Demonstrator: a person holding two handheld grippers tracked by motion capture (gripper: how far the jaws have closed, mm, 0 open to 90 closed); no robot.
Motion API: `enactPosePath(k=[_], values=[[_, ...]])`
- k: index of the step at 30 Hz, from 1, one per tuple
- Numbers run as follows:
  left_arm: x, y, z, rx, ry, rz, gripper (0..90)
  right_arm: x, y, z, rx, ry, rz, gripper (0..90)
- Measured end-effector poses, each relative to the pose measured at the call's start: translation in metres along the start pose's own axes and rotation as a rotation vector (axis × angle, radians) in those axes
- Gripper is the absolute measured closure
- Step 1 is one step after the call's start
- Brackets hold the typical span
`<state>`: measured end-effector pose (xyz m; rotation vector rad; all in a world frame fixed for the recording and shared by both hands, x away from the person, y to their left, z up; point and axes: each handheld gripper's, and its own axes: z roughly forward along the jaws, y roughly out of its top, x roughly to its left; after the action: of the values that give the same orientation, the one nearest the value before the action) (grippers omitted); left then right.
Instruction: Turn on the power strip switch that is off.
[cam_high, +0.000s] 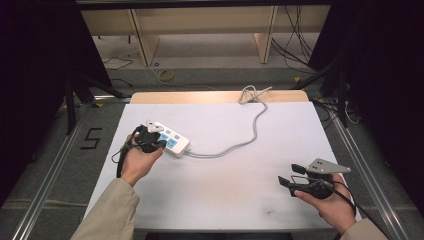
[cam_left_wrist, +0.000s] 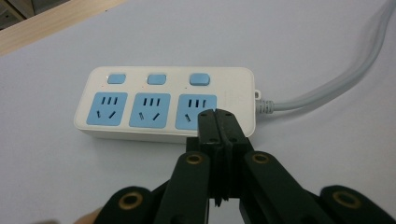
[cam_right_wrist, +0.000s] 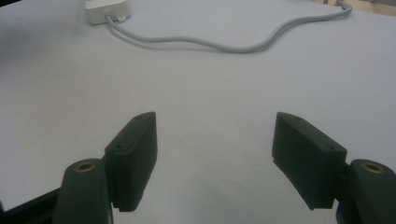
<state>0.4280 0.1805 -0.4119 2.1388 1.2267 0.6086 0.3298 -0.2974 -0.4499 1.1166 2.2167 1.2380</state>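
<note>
The left gripper (cam_left_wrist: 218, 122) has its jaws pressed together with nothing between them, tips over the near edge of the white power strip (cam_left_wrist: 166, 102) on the table's left side — while the right gripper (cam_right_wrist: 215, 161), jaws wide apart and empty, sits well away near the table's (cam_high: 225, 185) right front corner.

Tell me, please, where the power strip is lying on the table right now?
In the high view the power strip lies on the left half of the white table, its grey cable running to the far edge, with the shut left gripper over its cable-end socket.
</note>
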Motion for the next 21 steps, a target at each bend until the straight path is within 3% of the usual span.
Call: enactPosePath(k=[21], values=[[0.0048,0.0081,0.0101,0.006,0.018,0.003,89.8,-0.0001,-0.0001,-0.0001,0.002,-0.002,-0.001,31.7]])
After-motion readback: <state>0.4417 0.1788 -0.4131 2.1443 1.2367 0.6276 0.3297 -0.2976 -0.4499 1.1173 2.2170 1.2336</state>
